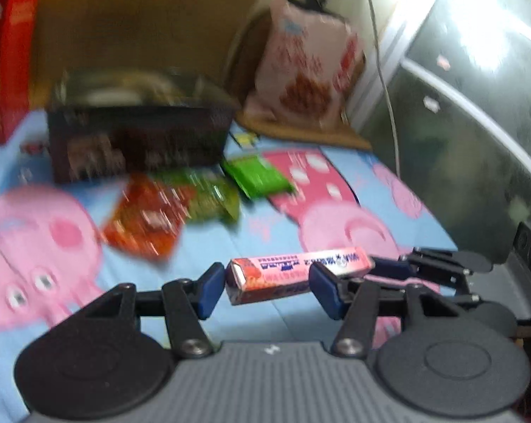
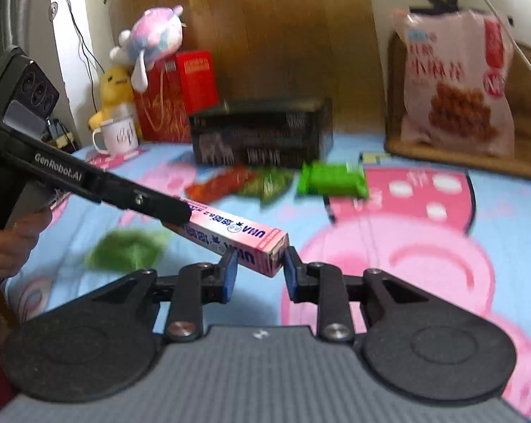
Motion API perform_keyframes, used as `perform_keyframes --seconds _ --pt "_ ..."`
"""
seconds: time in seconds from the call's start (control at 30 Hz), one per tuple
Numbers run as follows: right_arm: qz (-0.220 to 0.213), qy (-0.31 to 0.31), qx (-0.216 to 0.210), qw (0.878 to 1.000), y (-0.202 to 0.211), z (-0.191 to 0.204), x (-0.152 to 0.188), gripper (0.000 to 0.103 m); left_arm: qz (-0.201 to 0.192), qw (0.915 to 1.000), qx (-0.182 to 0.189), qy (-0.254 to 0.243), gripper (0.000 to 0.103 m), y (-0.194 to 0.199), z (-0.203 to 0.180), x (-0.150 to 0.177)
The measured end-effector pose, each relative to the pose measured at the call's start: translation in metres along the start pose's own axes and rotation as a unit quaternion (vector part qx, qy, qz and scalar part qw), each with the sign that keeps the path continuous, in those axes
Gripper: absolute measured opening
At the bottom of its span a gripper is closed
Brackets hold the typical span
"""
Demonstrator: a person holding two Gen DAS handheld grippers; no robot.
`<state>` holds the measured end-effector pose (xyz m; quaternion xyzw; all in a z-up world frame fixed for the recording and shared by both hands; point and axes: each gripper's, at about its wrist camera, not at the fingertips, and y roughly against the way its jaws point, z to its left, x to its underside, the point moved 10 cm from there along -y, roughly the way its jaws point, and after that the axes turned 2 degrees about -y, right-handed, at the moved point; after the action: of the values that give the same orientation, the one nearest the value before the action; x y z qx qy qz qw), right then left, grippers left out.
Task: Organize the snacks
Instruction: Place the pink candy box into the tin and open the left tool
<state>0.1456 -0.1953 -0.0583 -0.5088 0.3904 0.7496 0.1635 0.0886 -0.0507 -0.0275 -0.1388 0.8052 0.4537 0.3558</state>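
A long pink candy box [image 1: 283,269] hangs above the cartoon-print blue sheet [image 1: 230,246]. My right gripper [image 2: 260,269] is shut on one end of the pink box [image 2: 244,239], with a blue pad on each side. In the left wrist view its fingers [image 1: 392,268] come in from the right. My left gripper [image 1: 265,289] stands open around the box's other end, which lies slantwise between the pads, close to the left one. From the right wrist view, the left gripper [image 2: 180,213] reaches in from the left and covers that end. A black basket [image 1: 138,141] stands behind.
Red-orange [image 1: 145,222] and green [image 1: 209,194] packets and a bright green pack [image 1: 258,176] lie before the basket [image 2: 261,130]. Another green packet [image 2: 124,250] lies nearer. A big pink snack bag [image 2: 456,81], red boxes [image 2: 194,77], plush toys [image 2: 156,35] and a mug [image 2: 117,137] line the back. A hand [image 2: 7,243] holds the left gripper.
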Motion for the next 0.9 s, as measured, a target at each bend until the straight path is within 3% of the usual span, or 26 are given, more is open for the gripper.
perform_keyframes --seconds 0.1,0.3,0.43,0.57,0.63,0.73,0.83,0.9 --pt "-0.007 0.022 -0.004 1.000 -0.026 0.000 -0.024 0.031 -0.011 0.9993 -0.035 0.008 0.053 -0.004 0.024 -0.028" --pt "-0.050 0.038 -0.033 0.997 -0.097 -0.010 -0.117 0.031 -0.080 0.9912 -0.093 0.050 0.055 0.000 0.087 -0.116" --pt "-0.034 0.025 -0.040 0.998 -0.152 -0.014 -0.149 0.033 -0.082 0.9837 -0.134 0.087 0.059 -0.027 0.126 -0.144" --pt "-0.035 0.018 -0.002 0.999 -0.166 -0.031 -0.151 0.040 -0.072 0.9804 -0.157 0.095 0.059 -0.042 0.137 -0.136" --pt "-0.053 -0.020 -0.011 0.998 -0.145 -0.047 -0.144 0.040 -0.095 0.9812 -0.137 0.097 0.059 -0.026 0.133 -0.126" --pt "-0.048 -0.082 -0.017 0.995 -0.113 -0.080 -0.115 0.040 -0.126 0.9826 -0.094 0.099 0.059 0.001 0.117 -0.100" --pt "-0.025 -0.097 -0.027 0.995 -0.095 -0.092 -0.082 0.039 -0.097 0.9893 -0.066 0.086 0.059 -0.008 0.098 -0.077" --pt "-0.014 -0.084 0.004 0.996 -0.096 -0.101 -0.070 0.041 -0.062 0.9927 -0.062 0.083 0.059 -0.029 0.089 -0.062"
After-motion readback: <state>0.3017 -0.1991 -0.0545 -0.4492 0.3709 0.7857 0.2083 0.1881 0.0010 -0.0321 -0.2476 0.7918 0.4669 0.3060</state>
